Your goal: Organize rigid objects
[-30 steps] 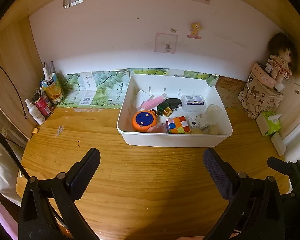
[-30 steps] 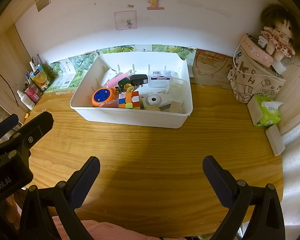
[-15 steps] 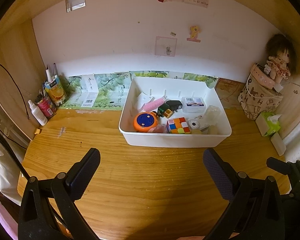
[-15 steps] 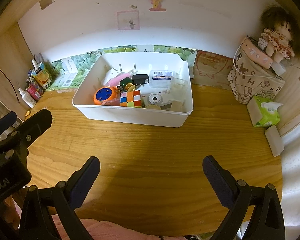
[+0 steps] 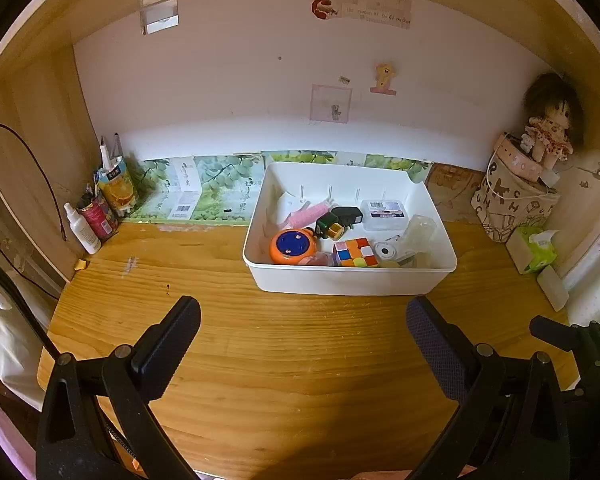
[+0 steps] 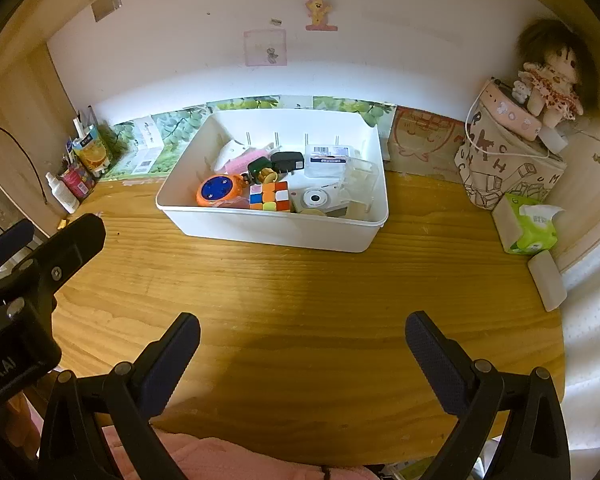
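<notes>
A white plastic bin (image 5: 352, 280) (image 6: 268, 232) stands at the back of the wooden desk (image 5: 260, 344). Inside lie an orange and blue round toy (image 5: 293, 245) (image 6: 219, 189), a colour cube (image 5: 356, 253) (image 6: 269, 196), a black charger (image 5: 346, 216), a clear lidded box (image 5: 381, 213) (image 6: 326, 161), a small white camera (image 6: 315, 200) and a pink item (image 5: 310, 214). My left gripper (image 5: 302, 334) hangs open over bare wood in front of the bin. Held over the desk's near part, my right gripper (image 6: 302, 338) is open with nothing in it. The left gripper's body (image 6: 28, 280) shows at the left of the right wrist view.
Bottles and a juice carton (image 5: 114, 186) crowd the back left corner. A printed bag (image 6: 508, 164) with a doll (image 6: 552, 80) on top, a green tissue pack (image 6: 530, 224) and a white block (image 6: 546, 280) stand at the right. A pink sleeve (image 6: 204, 460) lies at the near edge.
Both grippers have drawn back and risen a little, so the bin looks smaller and farther. Nothing in the bin has moved; both stay open.
</notes>
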